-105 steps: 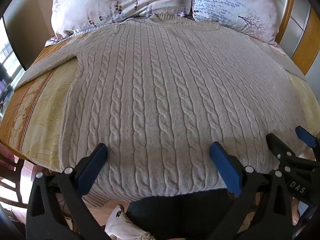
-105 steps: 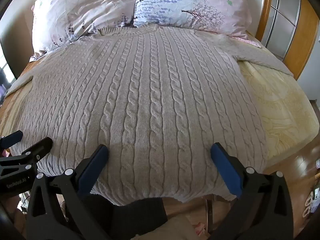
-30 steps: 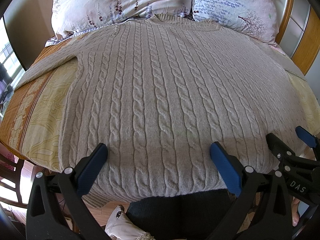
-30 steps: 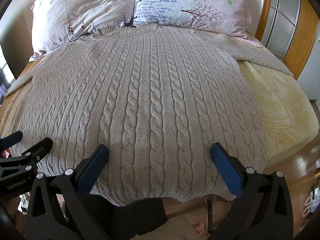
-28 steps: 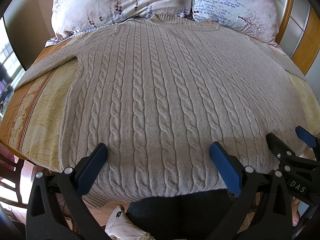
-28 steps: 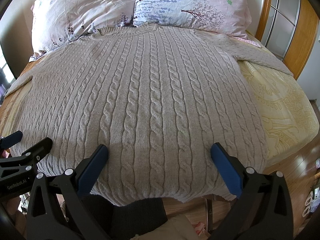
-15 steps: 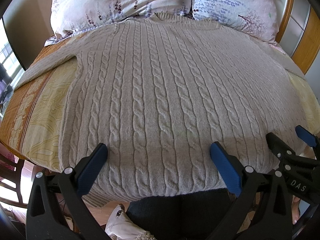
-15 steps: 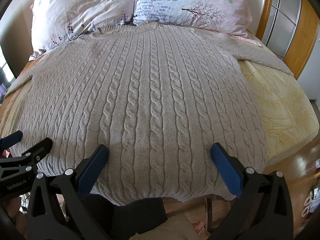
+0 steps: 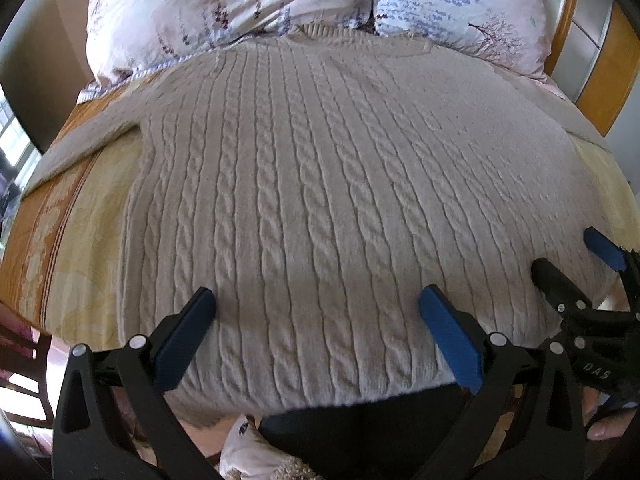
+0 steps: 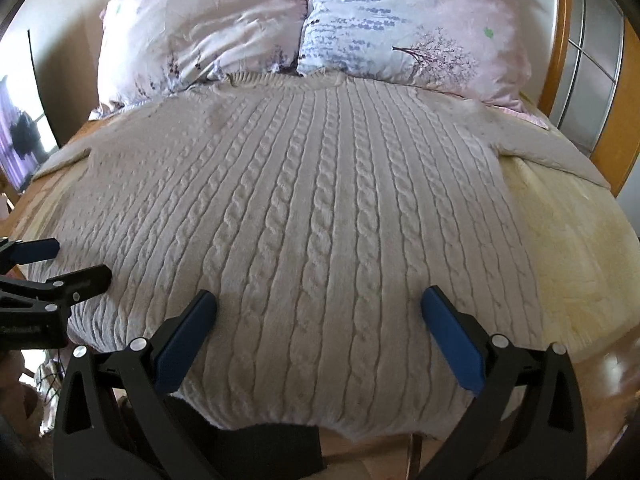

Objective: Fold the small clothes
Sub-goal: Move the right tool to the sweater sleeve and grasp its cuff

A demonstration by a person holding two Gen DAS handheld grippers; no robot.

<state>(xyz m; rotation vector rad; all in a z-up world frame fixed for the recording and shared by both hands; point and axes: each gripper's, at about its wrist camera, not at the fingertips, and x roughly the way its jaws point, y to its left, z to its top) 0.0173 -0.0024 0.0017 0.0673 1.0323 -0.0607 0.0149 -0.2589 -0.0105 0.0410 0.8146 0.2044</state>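
Note:
A beige cable-knit sweater [image 9: 320, 184] lies spread flat on the bed, collar toward the pillows, sleeves out to both sides; it also shows in the right wrist view [image 10: 320, 208]. My left gripper [image 9: 316, 300] is open and empty, hovering over the sweater's hem on its left half. My right gripper [image 10: 318, 300] is open and empty over the hem on its right half. The right gripper also shows at the right edge of the left wrist view [image 9: 576, 264], and the left gripper at the left edge of the right wrist view [image 10: 56, 268].
Two floral pillows [image 10: 224, 28] lie at the head of the bed. A yellow patterned bedsheet [image 10: 560, 232] shows on both sides of the sweater. A wooden headboard [image 10: 628, 92] rises at the right. The bed's near edge and the floor [image 10: 600, 368] are below the hem.
Both grippers have tilted and shifted slightly; in the right wrist view the pillows fill more of the frame and the sweater sits lower. Both grippers stay open. The sweater has not moved.

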